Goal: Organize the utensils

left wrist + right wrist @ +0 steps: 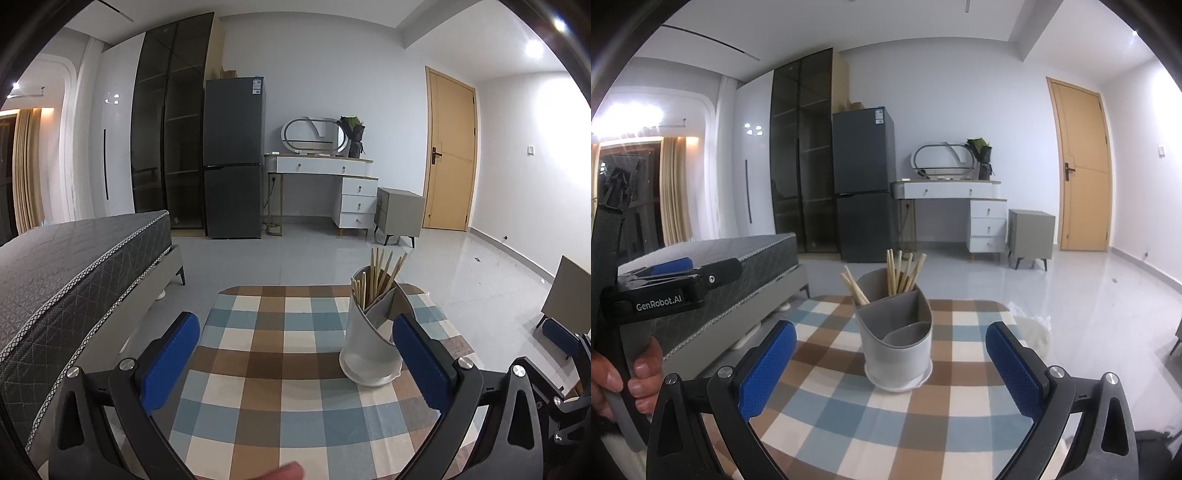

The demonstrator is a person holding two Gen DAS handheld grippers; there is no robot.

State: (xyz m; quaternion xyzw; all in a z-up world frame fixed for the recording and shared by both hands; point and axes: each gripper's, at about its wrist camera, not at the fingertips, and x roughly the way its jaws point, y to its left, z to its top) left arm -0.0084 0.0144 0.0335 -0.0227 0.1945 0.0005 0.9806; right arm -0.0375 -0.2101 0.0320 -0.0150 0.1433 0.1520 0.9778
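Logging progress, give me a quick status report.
Left gripper open, empty. Right gripper open, empty. Wooden chopsticks upright in grey-white divided holder. Nothing blocking.

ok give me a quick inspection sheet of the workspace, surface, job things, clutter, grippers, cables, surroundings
surface: checked tablecloth in blue, brown and cream covers the small table; it lies flat.
job's things: grey utensil holder upright on the cloth, three compartments; wooden chopsticks stand in the two rear compartments, the front one looks empty.
clutter: nothing seen on the cloth besides the holder.
grippers: left gripper open, empty; right gripper open, empty, the holder ahead between its fingers but apart from them.
cables: one cord under the dressing table; none on the table.
surroundings: bed, dark fridge, nightstand, wooden door, glossy tiled floor.
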